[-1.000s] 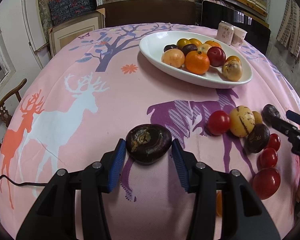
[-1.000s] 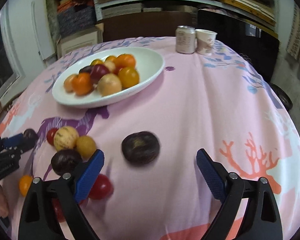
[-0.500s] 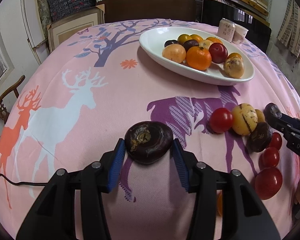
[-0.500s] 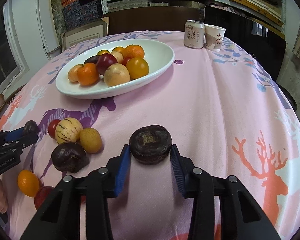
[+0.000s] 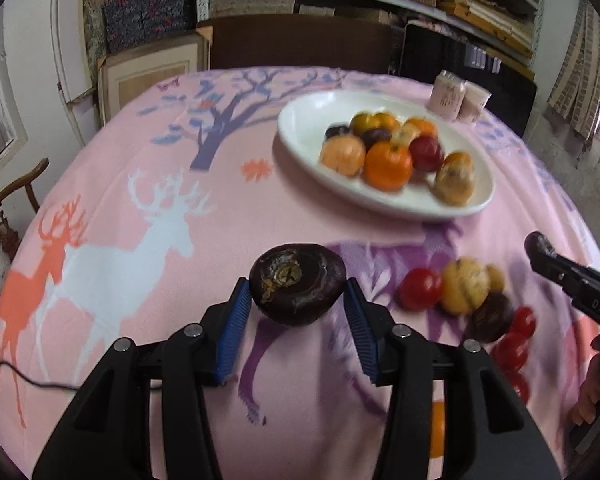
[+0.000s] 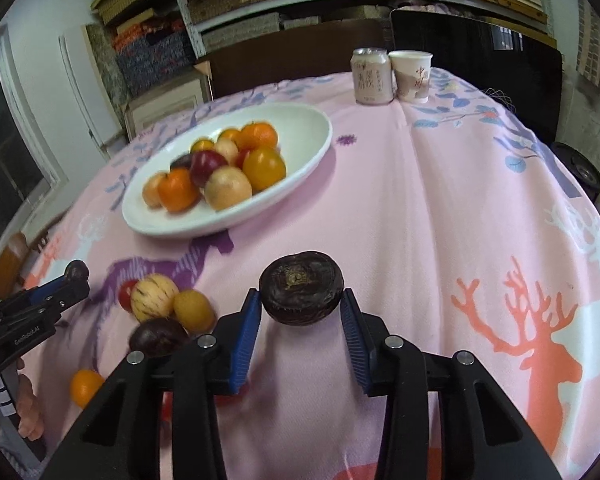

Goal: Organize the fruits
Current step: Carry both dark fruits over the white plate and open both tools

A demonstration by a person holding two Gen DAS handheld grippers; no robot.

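Observation:
My left gripper (image 5: 296, 290) is shut on a dark purple fruit (image 5: 296, 274), held just above the pink cloth. A second dark purple fruit (image 6: 302, 286) is clamped between the blue pads of my right gripper (image 6: 300, 298). The white dish (image 5: 308, 120) with several oranges, plums and yellow fruits lies beyond both grippers, also seen as the dish (image 6: 312, 132) in the right wrist view. Loose fruits lie between the grippers: a red tomato (image 5: 420, 288), a striped yellow fruit (image 6: 154, 298), a dark fruit (image 6: 158, 336) and a small orange (image 6: 85, 388).
A drink can (image 6: 372, 76) and a paper cup (image 6: 412, 76) stand at the table's far edge. A wooden chair (image 5: 4, 216) is at the left side, and a thin cable (image 5: 20, 376) runs over the cloth. Shelves and boxes fill the back wall.
My right gripper's jaws stood wide around the dark fruit on the cloth, then closed on it and hold it now. My left gripper has kept its fruit throughout.

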